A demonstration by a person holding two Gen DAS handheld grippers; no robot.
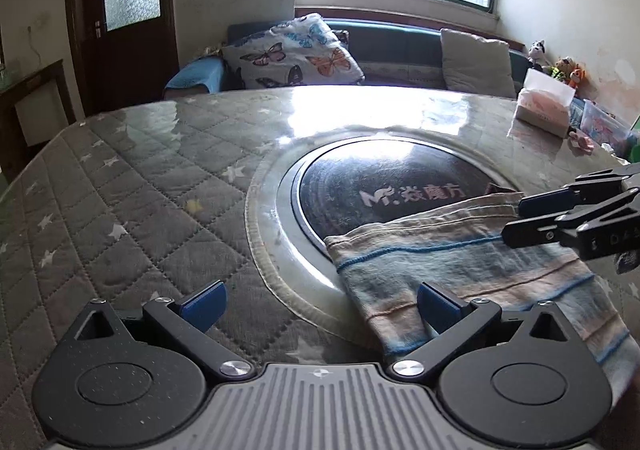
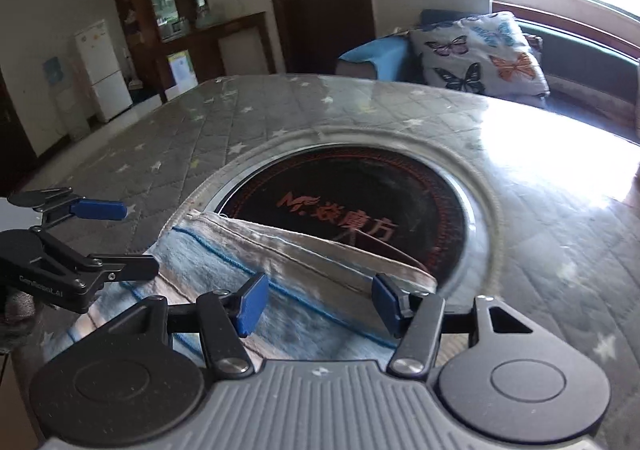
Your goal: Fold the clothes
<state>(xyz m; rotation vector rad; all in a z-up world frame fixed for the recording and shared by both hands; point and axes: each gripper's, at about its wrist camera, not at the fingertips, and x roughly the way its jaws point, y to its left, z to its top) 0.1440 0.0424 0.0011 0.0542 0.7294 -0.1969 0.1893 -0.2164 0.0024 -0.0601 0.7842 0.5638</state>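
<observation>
A folded striped cloth (image 1: pixel 460 262), in beige and pale blue bands, lies flat on the table and partly covers the near side of the round black plate (image 1: pixel 384 178). My left gripper (image 1: pixel 320 304) stands wide open at the cloth's left corner, its right pad just above the fabric, nothing between the jaws. My right gripper (image 1: pixel 514 220) reaches in from the right over the cloth's far edge, open. In the right wrist view the right gripper (image 2: pixel 320 300) hovers open over the cloth (image 2: pixel 208 250), near its folded hem, and the left gripper (image 2: pixel 138 238) is at the left, open.
The table wears a grey quilted star cover (image 1: pixel 140 190) under a glossy sheet. A tissue box (image 1: pixel 544 106) and small clutter (image 1: pixel 600 126) sit at its far right. Behind it stands a sofa with a butterfly pillow (image 1: pixel 296 54). A white fridge (image 2: pixel 102 70) stands far left.
</observation>
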